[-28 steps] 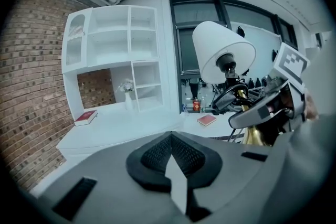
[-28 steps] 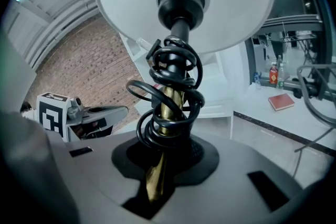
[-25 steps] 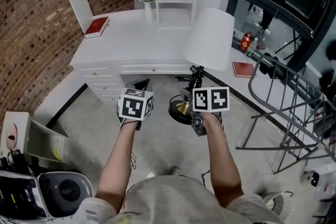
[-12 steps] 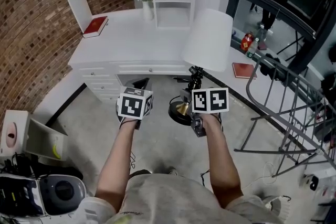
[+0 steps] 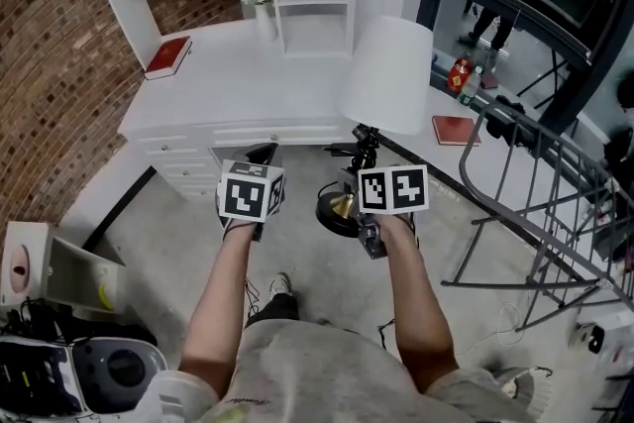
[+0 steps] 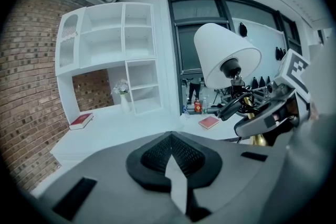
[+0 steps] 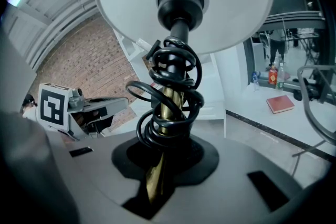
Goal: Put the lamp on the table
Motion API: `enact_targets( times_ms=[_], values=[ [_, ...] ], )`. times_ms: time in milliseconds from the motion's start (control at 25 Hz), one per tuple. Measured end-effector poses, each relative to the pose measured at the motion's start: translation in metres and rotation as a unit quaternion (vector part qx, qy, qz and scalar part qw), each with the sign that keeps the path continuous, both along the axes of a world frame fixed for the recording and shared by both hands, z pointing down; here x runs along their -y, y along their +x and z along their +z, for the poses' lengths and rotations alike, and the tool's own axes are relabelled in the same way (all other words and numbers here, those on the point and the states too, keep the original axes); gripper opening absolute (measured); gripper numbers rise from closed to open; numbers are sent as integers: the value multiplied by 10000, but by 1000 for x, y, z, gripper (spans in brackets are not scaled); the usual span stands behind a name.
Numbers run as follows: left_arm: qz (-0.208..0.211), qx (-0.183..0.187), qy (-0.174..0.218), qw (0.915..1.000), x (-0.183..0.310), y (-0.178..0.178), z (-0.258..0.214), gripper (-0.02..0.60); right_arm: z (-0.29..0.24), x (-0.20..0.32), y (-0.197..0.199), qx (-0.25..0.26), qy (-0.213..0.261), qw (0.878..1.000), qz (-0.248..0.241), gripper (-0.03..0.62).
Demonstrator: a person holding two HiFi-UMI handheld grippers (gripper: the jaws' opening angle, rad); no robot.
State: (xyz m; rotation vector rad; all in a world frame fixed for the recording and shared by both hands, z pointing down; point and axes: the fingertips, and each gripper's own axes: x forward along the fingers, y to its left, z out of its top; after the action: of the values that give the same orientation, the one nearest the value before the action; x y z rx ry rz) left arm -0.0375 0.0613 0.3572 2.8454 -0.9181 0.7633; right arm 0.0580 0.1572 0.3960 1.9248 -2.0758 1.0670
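As the table (image 5: 228,79) at eleven o'clock is drawing nearer, the right gripper (image 7: 157,176) is carrying the lamp (image 5: 388,74) clamped by its stem; the left gripper (image 6: 176,160) is riding closed, empty.

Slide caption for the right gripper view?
Right gripper clamped on the lamp's brass stem, black cord coiled round it, white conical shade overhead.

Grey T-shirt (image 5: 317,376); left claw (image 6: 170,152), right claw (image 7: 159,165) grey, black-padded; white cubes (image 5: 250,195), black square markers.
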Motion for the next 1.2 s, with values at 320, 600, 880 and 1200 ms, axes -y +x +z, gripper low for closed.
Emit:
enact_targets(
  times_ms=[320,600,880,1200],
  values=[
    [51,-52,-9,10000,26,14,18,-6,14,25,14,-70,7,10000,48,77],
    [116,-74,-92,9999,69,20,31,-6,25,64,19,-74,-76,9999,132,77],
    [237,-83,-168,9995,133,28,28,-6,20,124,31,-89,-78,9992,373,75],
    [380,-86,-279,9988,217,33,23,-6,12,195,44,-185,-218,9977,610,75]
  ],
)
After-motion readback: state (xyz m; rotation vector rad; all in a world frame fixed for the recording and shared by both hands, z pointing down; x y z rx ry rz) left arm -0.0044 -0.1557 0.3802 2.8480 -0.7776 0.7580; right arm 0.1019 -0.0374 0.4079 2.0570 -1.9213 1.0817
